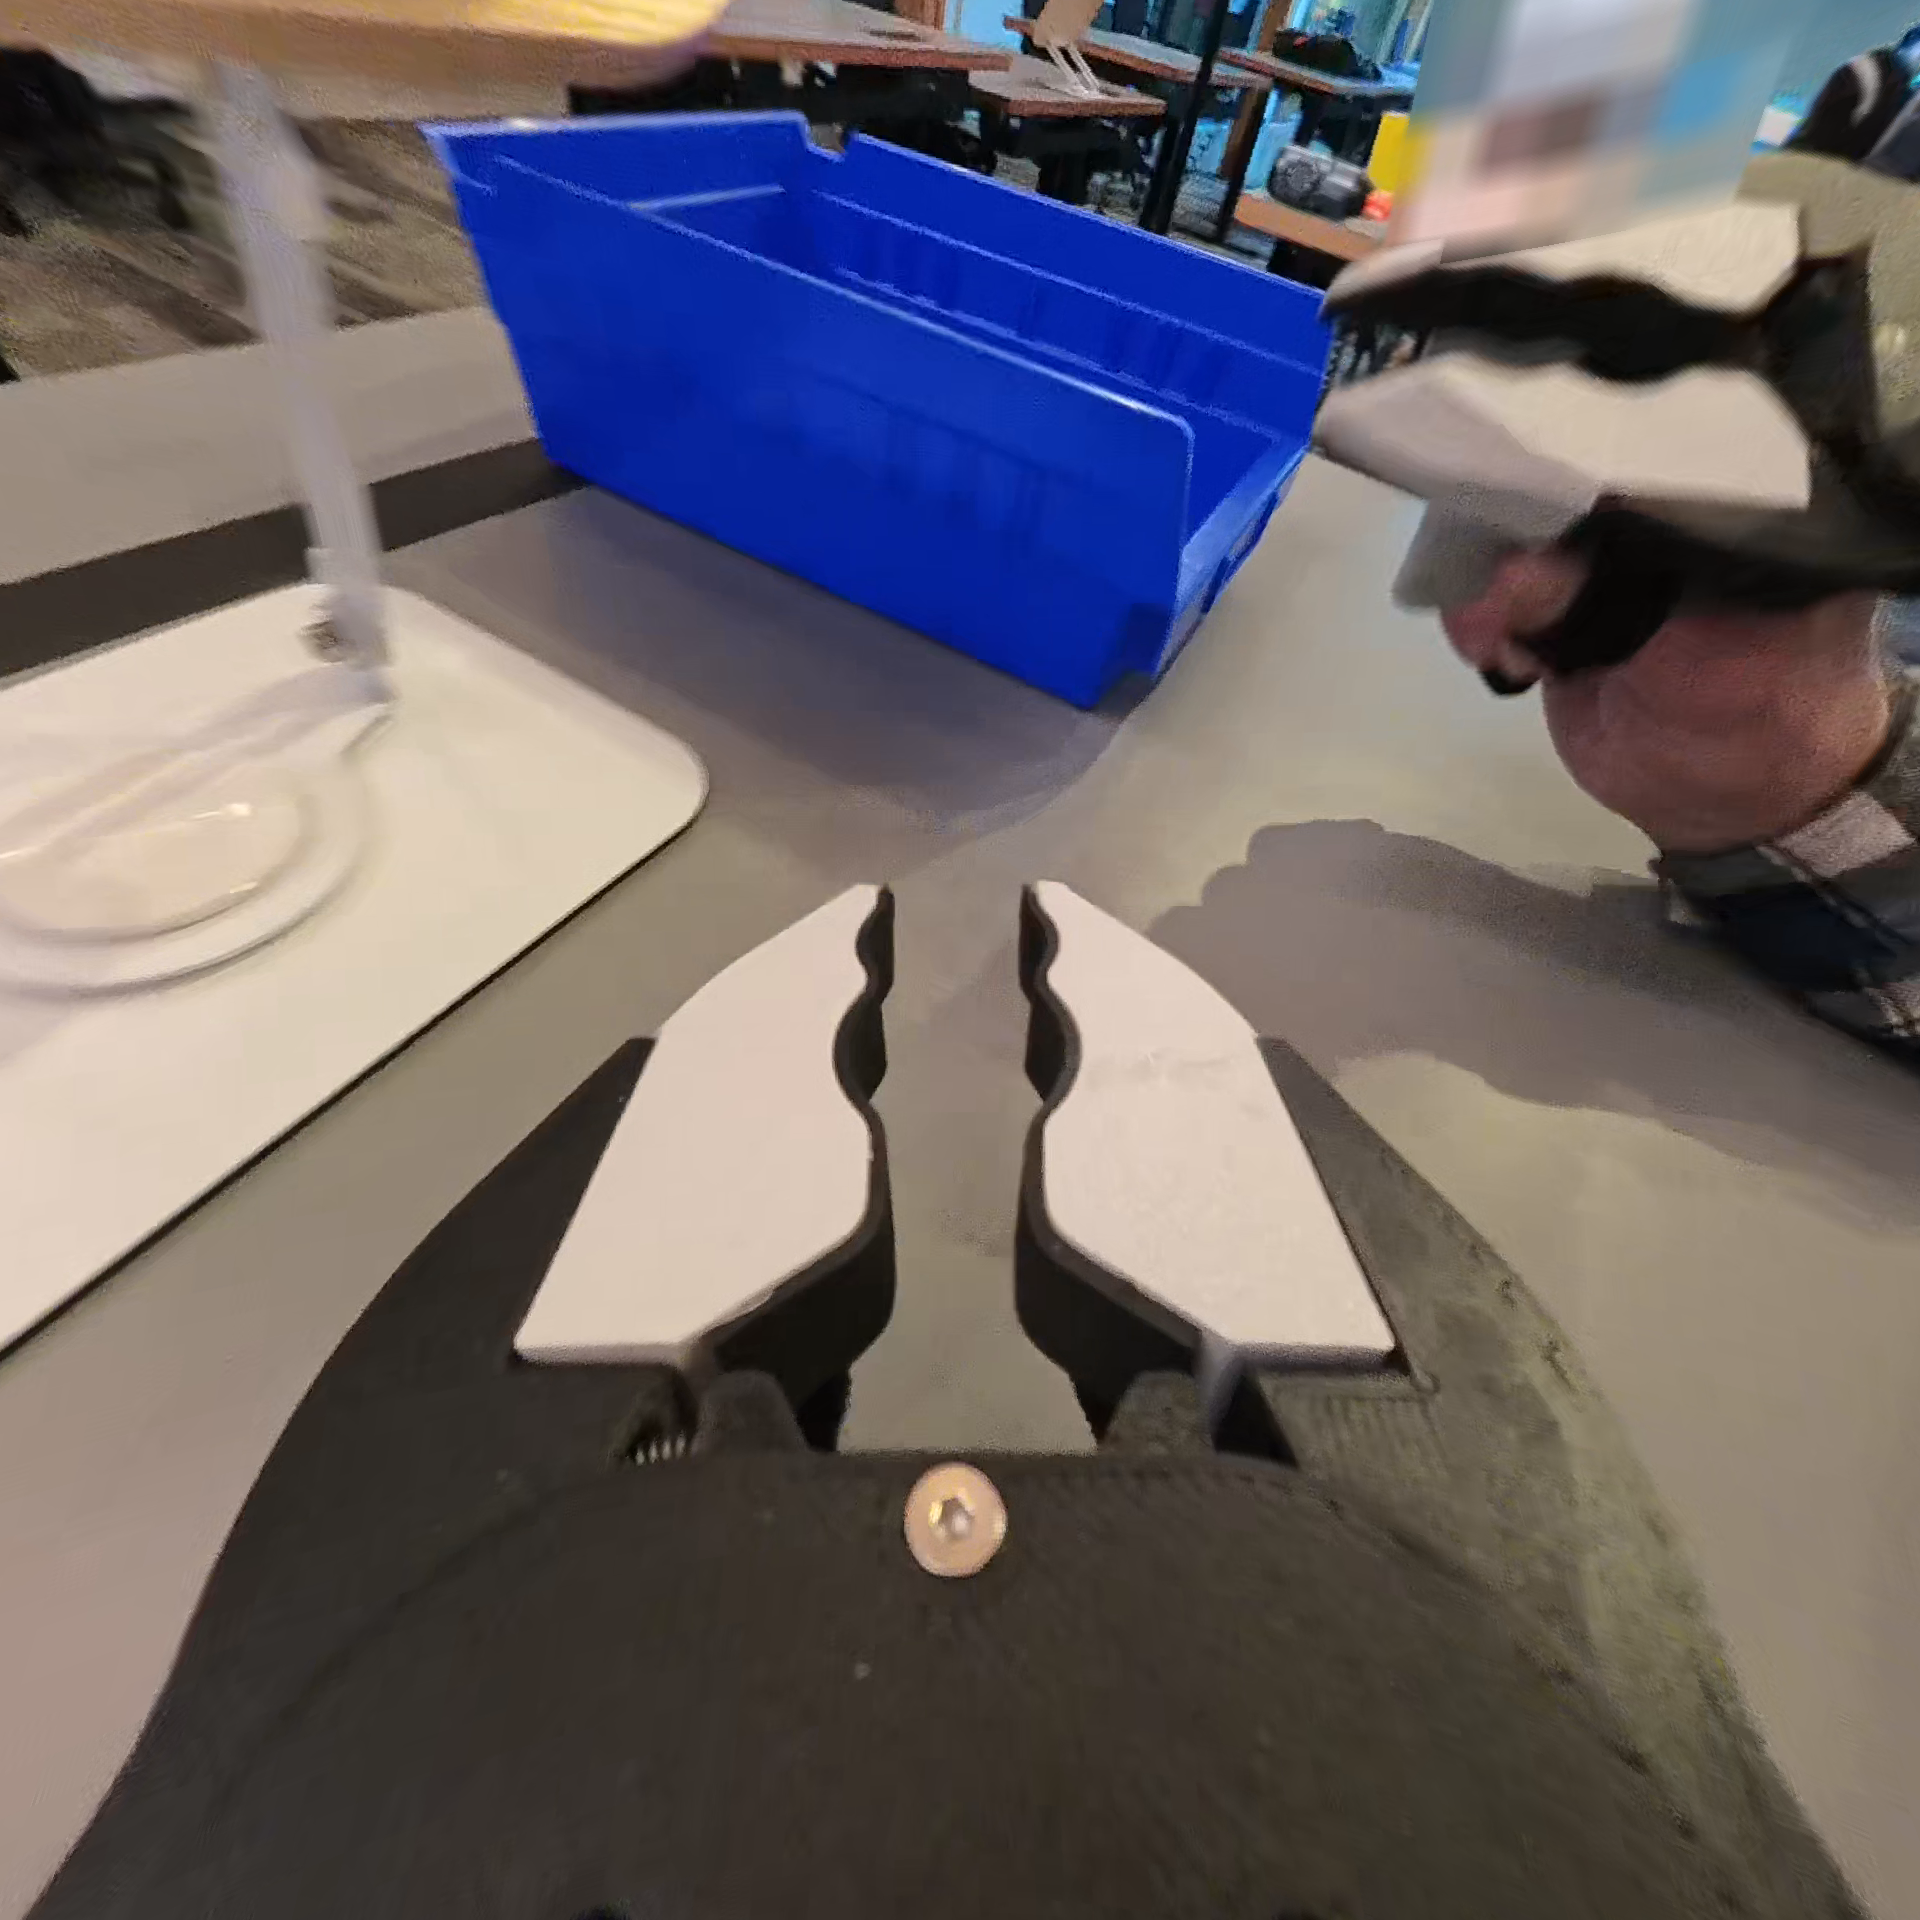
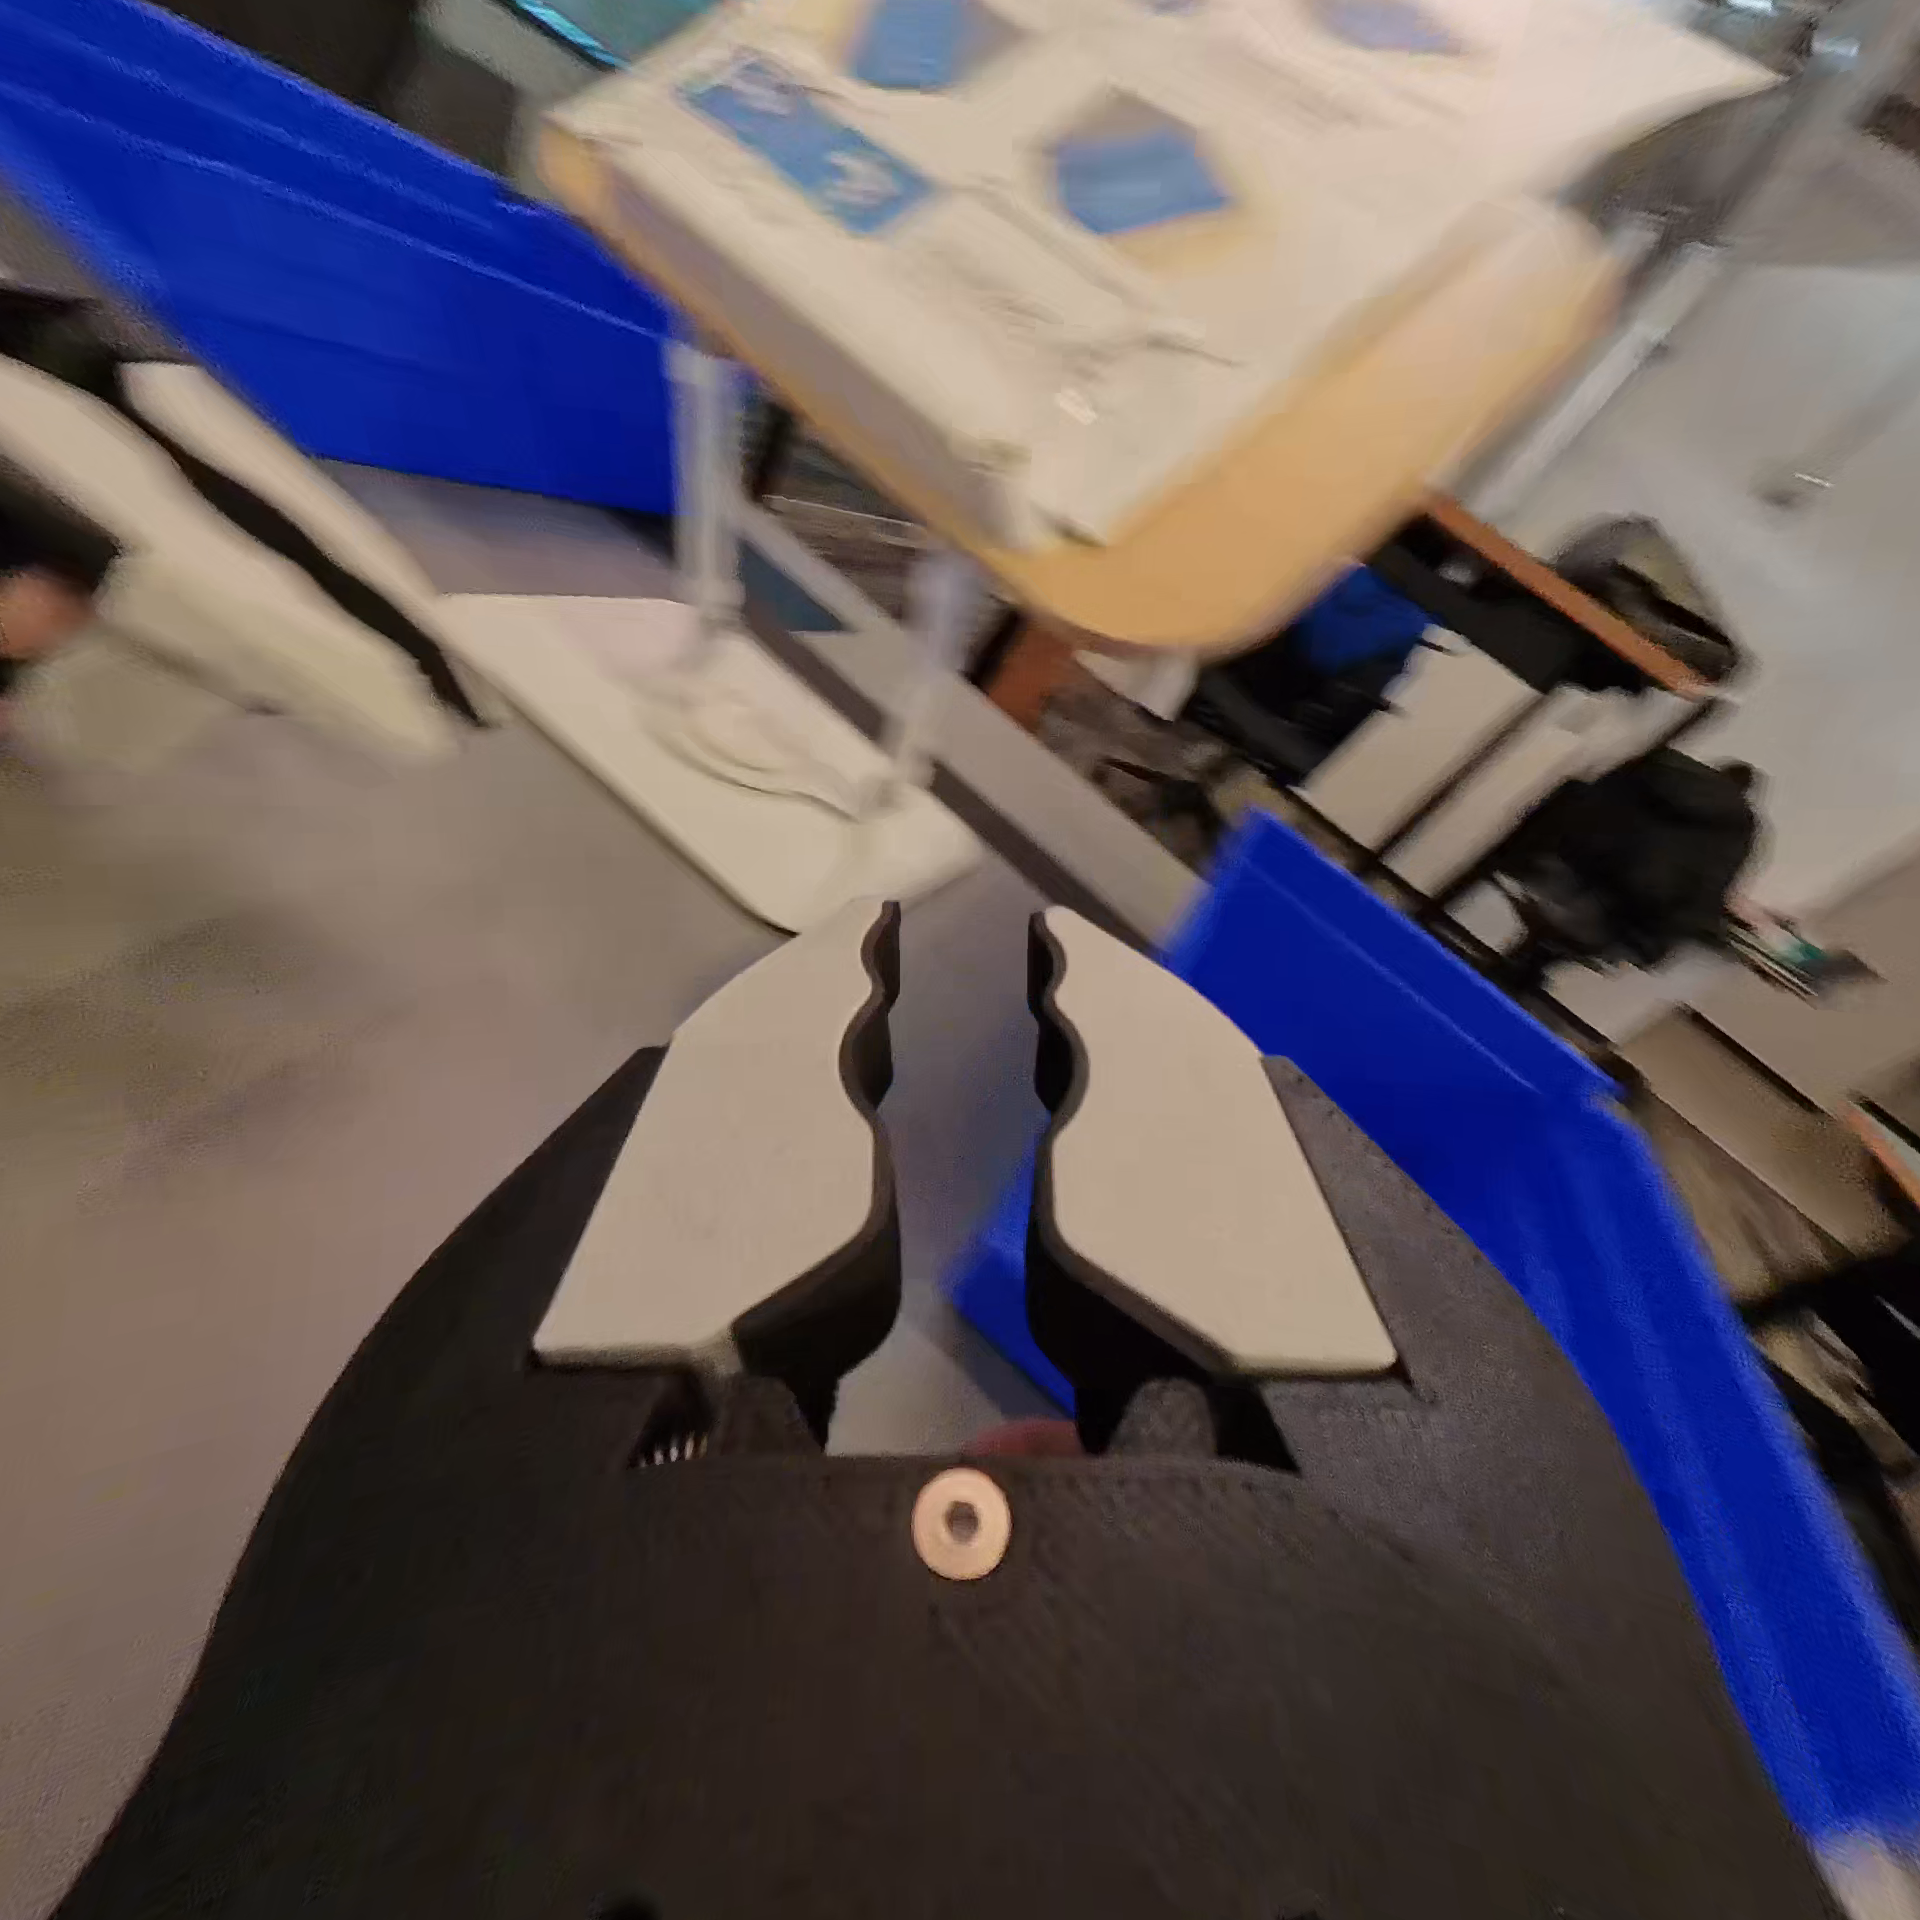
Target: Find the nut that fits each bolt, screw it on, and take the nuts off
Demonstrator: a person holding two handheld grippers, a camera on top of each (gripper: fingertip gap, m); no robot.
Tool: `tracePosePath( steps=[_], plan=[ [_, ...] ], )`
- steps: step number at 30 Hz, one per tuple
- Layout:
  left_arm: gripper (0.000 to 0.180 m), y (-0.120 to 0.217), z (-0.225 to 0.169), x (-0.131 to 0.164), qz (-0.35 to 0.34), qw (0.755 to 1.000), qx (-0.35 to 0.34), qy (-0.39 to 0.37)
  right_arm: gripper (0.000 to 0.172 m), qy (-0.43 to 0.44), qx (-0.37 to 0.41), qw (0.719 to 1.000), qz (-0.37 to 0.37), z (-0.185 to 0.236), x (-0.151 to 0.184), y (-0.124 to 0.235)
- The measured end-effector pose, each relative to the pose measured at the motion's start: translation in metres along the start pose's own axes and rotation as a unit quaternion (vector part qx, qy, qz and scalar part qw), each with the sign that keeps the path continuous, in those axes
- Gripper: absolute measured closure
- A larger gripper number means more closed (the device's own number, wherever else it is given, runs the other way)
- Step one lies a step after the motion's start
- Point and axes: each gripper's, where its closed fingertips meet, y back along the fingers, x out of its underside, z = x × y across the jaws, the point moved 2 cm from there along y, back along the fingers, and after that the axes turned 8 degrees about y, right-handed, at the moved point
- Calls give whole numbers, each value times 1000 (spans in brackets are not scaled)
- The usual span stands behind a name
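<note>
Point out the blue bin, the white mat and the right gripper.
Blue bin (image 1: 831,416): left wrist view, on its long near side wall.
White mat (image 1: 499,790): left wrist view, bare part near its rounded corner.
Right gripper (image 2: 961,935): right wrist view, midway between its open fingertips.

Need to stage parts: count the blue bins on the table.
2. One blue bin stands ahead of the left tongs; a second bin sits just right of the right tongs. Blur may hide others.

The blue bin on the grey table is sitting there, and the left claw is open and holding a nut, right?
Not quite. The left claw is open, but it holds nothing: in the left wrist view only bare grey table shows between its fingers. The blue bin does sit on the table farther off.
</note>
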Motion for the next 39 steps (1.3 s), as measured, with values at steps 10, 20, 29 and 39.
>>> tracePosePath(
  steps=[10, 20, 29, 39],
  plan=[
    [170, 104, 82, 5, -21, 989, -105, -101, 172, -30, -222, 974, -40, 175, -82, -114],
    [143, 219, 206, -41, -81, 935, -330, -100, 172, -49, -272, 961, -24, 200, -92, -183],
    [136, 246, 311, -62, 135, 923, -354, -67, 171, -46, -300, 952, -32, 206, -93, -178],
    [137, 228, 359, -18, 340, 872, -351, -26, 171, -43, -317, 947, -28, 210, -93, -177]
  ],
)
